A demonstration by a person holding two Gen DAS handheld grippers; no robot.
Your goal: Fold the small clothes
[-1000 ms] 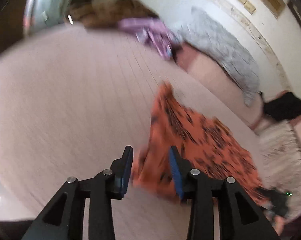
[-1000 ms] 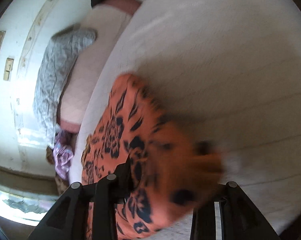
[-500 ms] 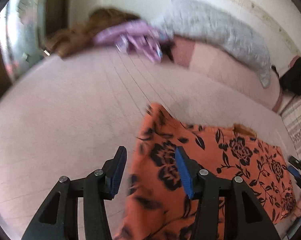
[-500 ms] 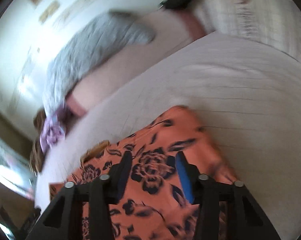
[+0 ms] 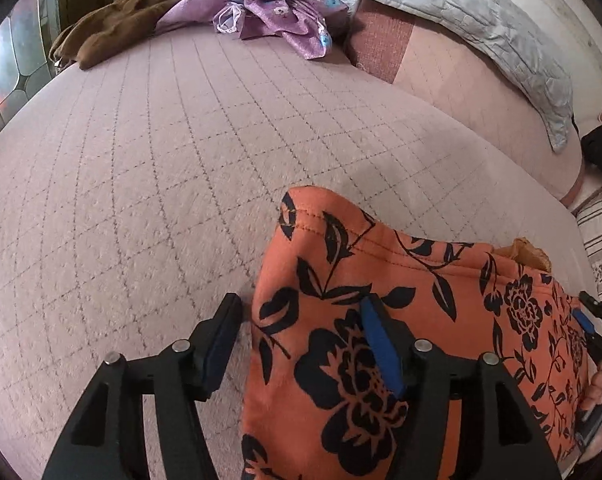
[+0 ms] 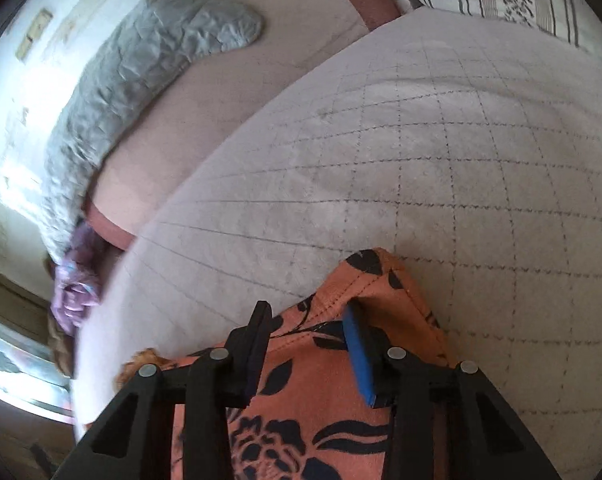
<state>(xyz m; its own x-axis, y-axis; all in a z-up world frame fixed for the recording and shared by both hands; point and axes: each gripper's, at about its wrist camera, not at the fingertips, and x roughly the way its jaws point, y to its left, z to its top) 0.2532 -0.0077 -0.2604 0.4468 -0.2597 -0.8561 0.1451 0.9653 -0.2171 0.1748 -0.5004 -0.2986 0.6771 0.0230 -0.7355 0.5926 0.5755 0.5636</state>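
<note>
We found the orange floral garment point(image 5: 401, 320) flat on the quilted bed cover point(image 5: 161, 180), lower right of frame, long axis running between both tools. The left gripper point(image 5: 301, 344) straddled its left edge, jaws opening, gripping nothing; the right gripper point(image 6: 307, 344) was closing over the opposite corner.

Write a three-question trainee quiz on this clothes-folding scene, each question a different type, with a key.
1. True or false: the orange floral garment lies on the quilted bed cover.
2. Multiple choice: what lies at the far edge of the cover beside the brown garment? A) a purple flowered cloth B) a green towel C) a white shoe
3. Fill in: the left gripper has one finger on bare cover and the other over the ____ garment.

Key: 1 true; 2 A, the purple flowered cloth; 3 orange. Its jaws are opening, with the garment's edge between them unpinched.
</note>
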